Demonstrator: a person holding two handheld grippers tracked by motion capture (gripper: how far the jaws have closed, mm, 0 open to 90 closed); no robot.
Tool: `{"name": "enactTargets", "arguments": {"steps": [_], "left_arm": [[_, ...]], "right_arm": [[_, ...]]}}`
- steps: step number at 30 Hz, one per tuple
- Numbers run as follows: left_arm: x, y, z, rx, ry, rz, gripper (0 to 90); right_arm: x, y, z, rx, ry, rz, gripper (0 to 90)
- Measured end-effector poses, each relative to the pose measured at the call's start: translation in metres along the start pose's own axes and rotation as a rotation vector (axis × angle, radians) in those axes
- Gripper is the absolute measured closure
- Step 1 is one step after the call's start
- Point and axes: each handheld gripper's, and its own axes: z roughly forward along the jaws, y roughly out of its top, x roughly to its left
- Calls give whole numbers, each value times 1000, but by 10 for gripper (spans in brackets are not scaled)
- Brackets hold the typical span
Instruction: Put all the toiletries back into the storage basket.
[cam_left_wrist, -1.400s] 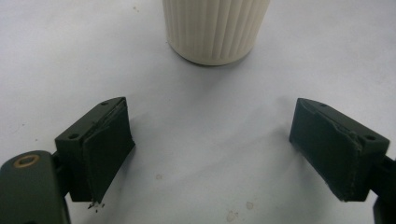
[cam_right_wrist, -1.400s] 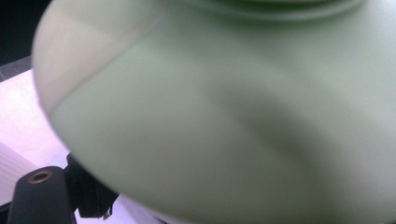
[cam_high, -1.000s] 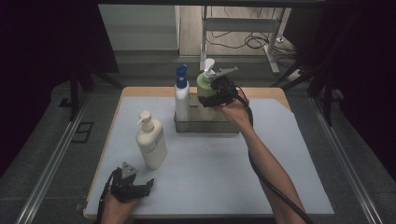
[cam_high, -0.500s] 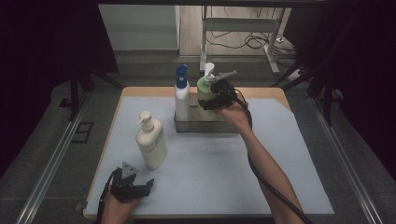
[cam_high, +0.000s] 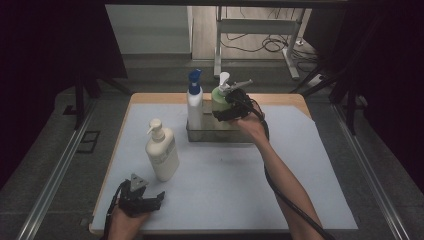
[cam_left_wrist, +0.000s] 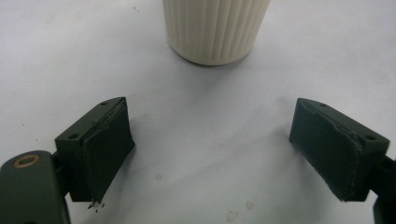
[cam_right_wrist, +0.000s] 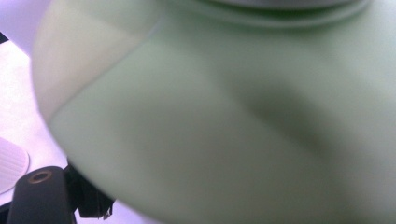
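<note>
The right gripper (cam_high: 226, 106), clamped on the green bottle (cam_high: 218, 102), has sunk toward the tray (cam_high: 220, 136).

The green bottle (cam_high: 219, 102) looks like smooth plastic with a soft satin sheen, and its pump head (cam_high: 224, 79) is white plastic. The cream bottle (cam_high: 161, 152) is matt plastic; close up, its lower wall (cam_left_wrist: 215, 29) carries fine vertical ribs. The blue-capped bottle (cam_high: 194, 102) has a pale, smooth plastic body. The tray (cam_high: 216, 134) holding 2 bottles looks like dull grey metal. A matt pale sheet (cam_high: 240, 185), lightly stained, covers the table (cam_high: 280, 98), whose bare edge looks like wood. The left gripper's fingers (cam_left_wrist: 107, 149) are matt black with worn, chipped edges.
</note>
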Motion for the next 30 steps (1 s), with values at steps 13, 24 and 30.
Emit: {"name": "enactTargets", "arguments": {"steps": [13, 24, 30], "left_arm": [[0, 0, 0, 0, 0, 0, 125], [0, 0, 0, 0, 0, 0, 124], [0, 0, 0, 0, 0, 0, 125]], "right_arm": [[-2, -9, 9, 28, 9, 11, 128], [-3, -15, 17, 41, 15, 22, 126], [-5, -17, 17, 38, 24, 36, 122]]}}
